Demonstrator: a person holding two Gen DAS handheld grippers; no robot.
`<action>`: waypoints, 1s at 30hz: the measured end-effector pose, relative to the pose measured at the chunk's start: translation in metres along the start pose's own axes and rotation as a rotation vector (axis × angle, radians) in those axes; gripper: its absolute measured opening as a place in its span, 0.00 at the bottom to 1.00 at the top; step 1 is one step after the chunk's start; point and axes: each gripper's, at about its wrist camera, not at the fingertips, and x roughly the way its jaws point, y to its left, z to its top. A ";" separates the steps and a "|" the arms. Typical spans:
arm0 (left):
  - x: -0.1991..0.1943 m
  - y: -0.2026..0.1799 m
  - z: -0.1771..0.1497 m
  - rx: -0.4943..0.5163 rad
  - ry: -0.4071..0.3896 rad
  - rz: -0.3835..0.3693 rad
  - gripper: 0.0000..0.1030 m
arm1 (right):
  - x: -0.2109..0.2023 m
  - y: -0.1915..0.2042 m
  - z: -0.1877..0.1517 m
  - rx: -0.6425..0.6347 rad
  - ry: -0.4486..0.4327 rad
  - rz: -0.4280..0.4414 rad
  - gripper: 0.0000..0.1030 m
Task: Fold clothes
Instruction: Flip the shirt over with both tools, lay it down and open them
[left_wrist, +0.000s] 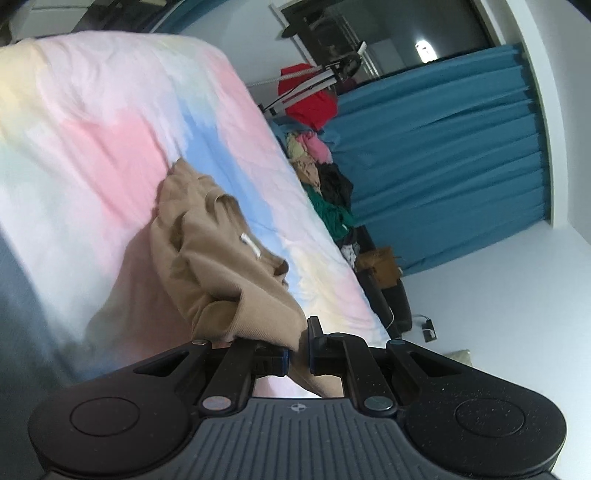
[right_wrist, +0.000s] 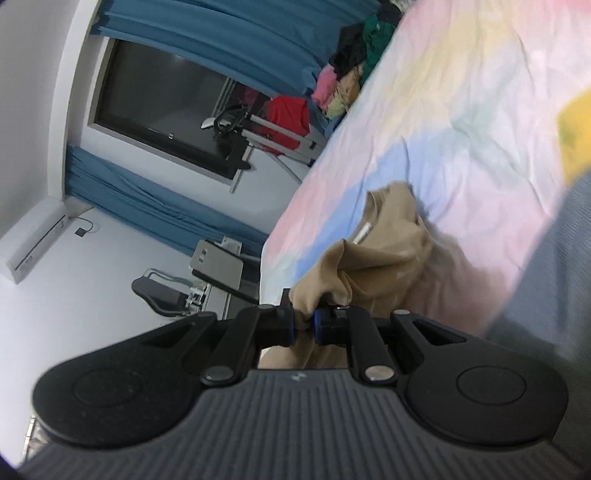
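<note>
A tan, soft knit garment (left_wrist: 207, 258) hangs bunched between the two grippers above a bed covered in a crumpled pastel sheet (left_wrist: 110, 122) with pink, blue, yellow and white patches. In the left wrist view the left gripper (left_wrist: 298, 354) has its jaws nearly together, pinching a ribbed edge of the tan cloth; from there the garment runs away from the camera, up and to the left across the picture, so its long axis lies from the near gripper toward the far middle of the bed. A small white label (left_wrist: 251, 245) shows near the neckline, partway along that length.

In the right wrist view the right gripper (right_wrist: 303, 326) is likewise almost closed, with a fold of the same tan garment (right_wrist: 388, 254) squeezed between its blue-edged pads. From here the cloth climbs up and to the right, its neckline end farthest from the camera, and its lower part sags toward the sheet (right_wrist: 461, 122).

Beyond the far edge of the bed lies a heap of mixed clothes (left_wrist: 317, 162), green, black, pink and yellow, before teal pleated curtains (left_wrist: 443, 155). A red garment (left_wrist: 310, 99) hangs on a metal rack there.
</note>
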 end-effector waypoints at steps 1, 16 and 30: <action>0.008 -0.002 0.007 0.001 -0.006 0.011 0.11 | 0.008 0.002 0.004 0.008 -0.001 -0.004 0.12; 0.185 0.011 0.121 0.091 -0.086 0.176 0.15 | 0.181 -0.019 0.058 0.086 -0.054 -0.179 0.13; 0.254 0.042 0.123 0.277 -0.057 0.276 0.16 | 0.250 -0.059 0.060 -0.080 -0.010 -0.265 0.13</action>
